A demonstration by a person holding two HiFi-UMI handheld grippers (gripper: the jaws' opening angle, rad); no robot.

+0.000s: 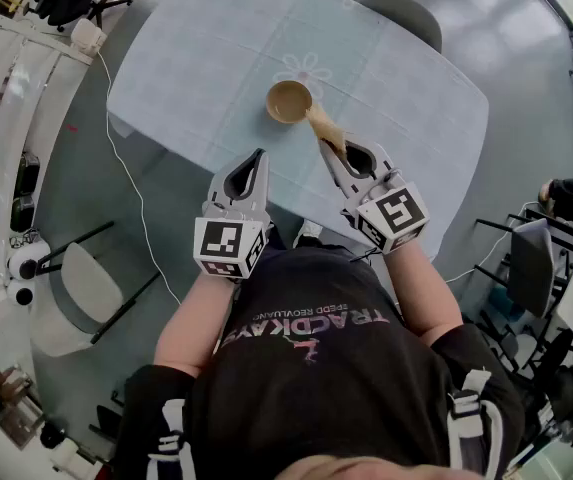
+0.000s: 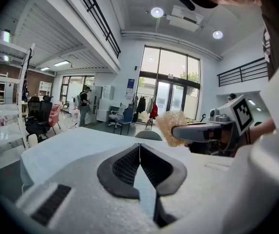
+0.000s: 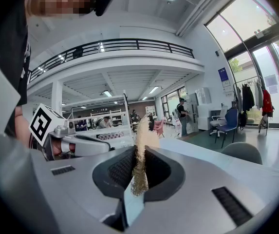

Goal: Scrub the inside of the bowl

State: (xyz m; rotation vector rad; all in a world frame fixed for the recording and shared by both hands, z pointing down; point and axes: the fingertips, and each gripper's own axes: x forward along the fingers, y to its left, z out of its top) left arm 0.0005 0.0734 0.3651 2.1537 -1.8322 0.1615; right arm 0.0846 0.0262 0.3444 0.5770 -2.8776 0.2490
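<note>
Gripping scrubber by one end, right gripper jaws clamped; hard scrubbing could tug it loose. Left gripper jaws pressed together, empty; bowl unsteadied on counter, may skid.

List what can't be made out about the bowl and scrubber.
Inside of the bowl, head view: too small to tell clean from dirty.
Tip of the scrubber, head view: overlaps the bowl's rim; touching or above it, cannot tell.
Gripper views: bowl out of sight; the bodies of the left hand-held gripper and right hand-held gripper fill the lower picture.
</note>
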